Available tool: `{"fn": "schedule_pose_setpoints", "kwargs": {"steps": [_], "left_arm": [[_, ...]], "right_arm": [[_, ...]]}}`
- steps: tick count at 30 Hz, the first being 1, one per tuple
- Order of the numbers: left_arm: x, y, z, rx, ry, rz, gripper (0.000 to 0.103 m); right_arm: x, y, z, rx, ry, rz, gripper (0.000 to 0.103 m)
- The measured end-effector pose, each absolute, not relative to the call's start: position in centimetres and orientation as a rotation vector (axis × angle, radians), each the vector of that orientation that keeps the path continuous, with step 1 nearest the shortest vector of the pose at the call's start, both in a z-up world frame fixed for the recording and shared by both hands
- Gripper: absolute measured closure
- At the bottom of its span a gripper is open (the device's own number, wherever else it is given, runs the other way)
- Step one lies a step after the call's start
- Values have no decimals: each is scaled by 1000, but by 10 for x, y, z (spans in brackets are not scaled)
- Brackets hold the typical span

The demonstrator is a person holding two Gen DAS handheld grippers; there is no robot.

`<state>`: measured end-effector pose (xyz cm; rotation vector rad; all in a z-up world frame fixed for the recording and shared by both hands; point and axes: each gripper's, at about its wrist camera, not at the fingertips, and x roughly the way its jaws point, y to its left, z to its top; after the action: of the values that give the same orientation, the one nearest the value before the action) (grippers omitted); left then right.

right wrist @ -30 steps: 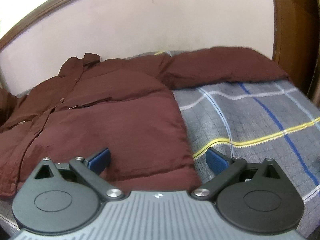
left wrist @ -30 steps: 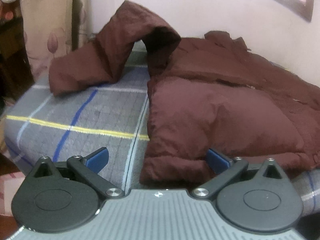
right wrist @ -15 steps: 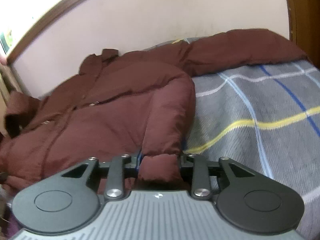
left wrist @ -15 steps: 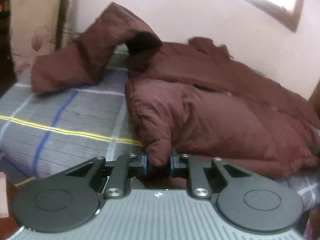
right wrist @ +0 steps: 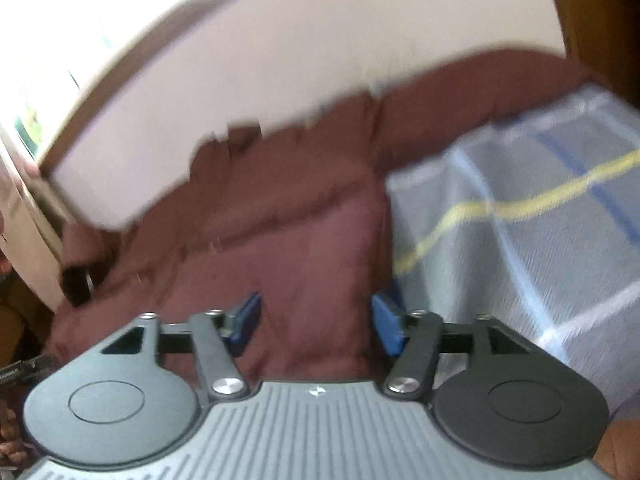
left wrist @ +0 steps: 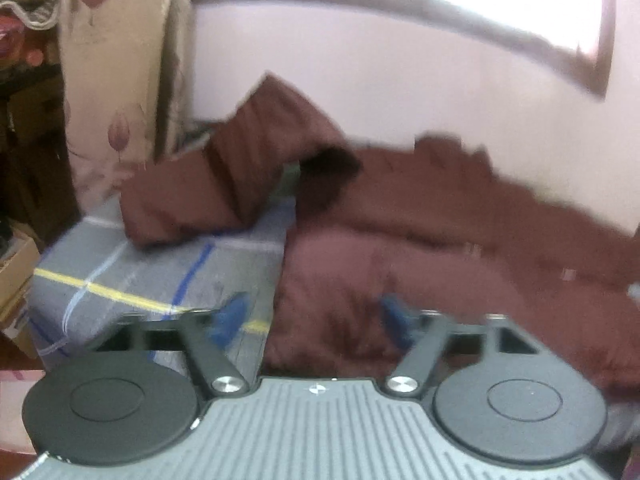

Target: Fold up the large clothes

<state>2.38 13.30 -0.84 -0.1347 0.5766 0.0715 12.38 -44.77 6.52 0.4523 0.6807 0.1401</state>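
Observation:
A large dark-brown padded jacket [left wrist: 420, 256] lies spread on a bed with a grey checked cover [left wrist: 160, 276]. Its left sleeve [left wrist: 224, 184] is bent up and over near the wall. My left gripper [left wrist: 314, 318] is open at the jacket's lower left hem corner, the blue pads apart with the hem edge between them. In the right wrist view the jacket [right wrist: 288, 232] fills the middle and its right sleeve [right wrist: 472, 88] stretches along the wall. My right gripper [right wrist: 316, 322] is open, its pads on either side of the lower right hem. Both views are blurred.
A pale pink wall [left wrist: 400, 92] runs behind the bed, with a window frame above it. A floral curtain [left wrist: 116, 80] hangs at the bed's left end and a cardboard box [left wrist: 12, 268] stands beside it. A wooden panel [right wrist: 600, 8] stands at the bed's right end.
Half a second ago both grippers were shut on the jacket's bottom hem corners. Now both have opened and let the hem go, and both cameras are moving.

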Motion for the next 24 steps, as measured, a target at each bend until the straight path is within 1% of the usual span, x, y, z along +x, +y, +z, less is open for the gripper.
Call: {"fn": "schedule_pose_setpoints", "kwargs": {"steps": [1,4,7,10,12,17,19,21,22,23,24], "left_arm": [[23,132,-3,-152,548,69,20],[31,121,13,-164,511,28,20],[49,100,20,-174,489,-17,20],[75,71,14,-174,523,-70,21],[88,55,8,-173,538,-88,20],[114,26,-9,-134,581,-85,19],[125,19,-16,-113,601,-75,18],[134,15,-22,-98,622,-58,18],[139,13,-25,-88,633,-48,17],[143,11,-27,-79,645,-40,17],[148,9,-30,-69,658,-32,17]], "right_arm": [[124,-453,71,459,652,133,23],[132,-484,78,505,590,56,23],[147,-536,72,635,554,-33,23],[169,-594,60,746,522,-117,22],[186,-625,55,766,516,-178,22],[235,-717,26,971,474,-316,22],[254,-748,14,987,494,-389,22],[272,-777,-3,1063,501,-413,22],[278,-786,-7,1086,471,-412,20],[289,-795,-12,1108,492,-429,16],[299,-802,-19,1140,519,-423,16]]}}
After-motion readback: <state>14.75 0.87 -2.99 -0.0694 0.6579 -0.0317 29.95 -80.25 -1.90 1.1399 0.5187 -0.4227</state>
